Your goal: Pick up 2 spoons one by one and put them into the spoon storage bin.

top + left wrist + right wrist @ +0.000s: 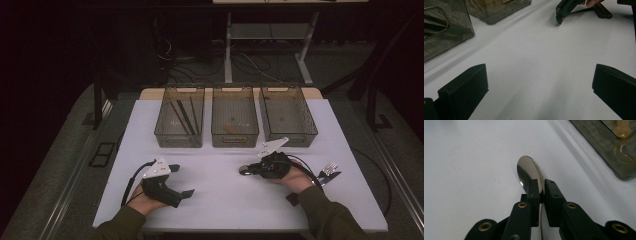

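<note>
The right tongs (541,192) are clamped on a metal spoon (529,168); their two black jaws press the spoon edge-on near where the bowl meets the handle, and the shiny bowl juts out past the jaw tips, just above the white table (220,195); in the high view the right tongs (252,169) point leftward, toward the middle of the table, with the spoon (245,170) at their tip; behind the right tongs, near the person's right wrist, some forks (330,170) lie on the table; the left tongs (184,181) rest low on the table with their jaws wide apart and nothing between them, only bare table; from the left gripper view the right tongs (560,16) show well ahead of the left ones and to their right, the spoon (559,20) held at their end; beyond both tongs, along the far side of the table, three smoky see-through bins stand side by side; the left bin (180,117) holds dark chopsticks (182,115), the middle bin (235,120) has something pale and yellowish at its bottom, and the right bin (287,115) stands ahead of the right tongs.
</note>
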Available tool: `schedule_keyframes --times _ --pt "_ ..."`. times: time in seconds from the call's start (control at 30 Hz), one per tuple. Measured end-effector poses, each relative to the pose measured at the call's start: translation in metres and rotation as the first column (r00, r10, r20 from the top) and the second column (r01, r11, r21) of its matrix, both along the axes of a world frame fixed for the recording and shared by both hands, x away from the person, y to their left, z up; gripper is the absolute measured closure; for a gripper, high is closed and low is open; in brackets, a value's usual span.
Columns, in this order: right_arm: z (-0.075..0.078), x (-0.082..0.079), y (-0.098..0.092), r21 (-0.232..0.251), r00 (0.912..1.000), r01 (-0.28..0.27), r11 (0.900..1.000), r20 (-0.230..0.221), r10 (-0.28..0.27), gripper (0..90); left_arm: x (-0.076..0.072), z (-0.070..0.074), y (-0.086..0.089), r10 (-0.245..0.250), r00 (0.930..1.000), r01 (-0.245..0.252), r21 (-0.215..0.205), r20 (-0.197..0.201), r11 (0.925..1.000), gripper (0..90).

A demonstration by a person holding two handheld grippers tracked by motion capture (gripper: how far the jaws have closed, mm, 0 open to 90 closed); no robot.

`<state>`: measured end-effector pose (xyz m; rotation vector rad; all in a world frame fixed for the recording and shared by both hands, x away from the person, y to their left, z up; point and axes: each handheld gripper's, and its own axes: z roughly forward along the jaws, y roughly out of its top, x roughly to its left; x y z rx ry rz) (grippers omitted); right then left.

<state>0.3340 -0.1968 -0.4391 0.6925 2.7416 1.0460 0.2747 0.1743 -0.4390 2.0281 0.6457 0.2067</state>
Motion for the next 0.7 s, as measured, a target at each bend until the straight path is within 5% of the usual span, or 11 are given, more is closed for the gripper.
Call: schedule_keyframes --times 0.47,0.7 --pt "0.0027 -0.0022 -0.0009 -0.014 0.9978 -0.065 0.998 0.010 0.065 88.0 -0.0002 0.0002 -0.0005 -0.004 1.0000 0.004 0.002 -0.001 1.0000 0.0" --pt "0.0075 -0.0020 -0.0021 0.023 0.9989 -0.034 0.999 0.034 0.033 88.1 -0.0002 0.0002 -0.0012 -0.007 1.0000 0.007 -0.001 0.001 1.0000 0.0"
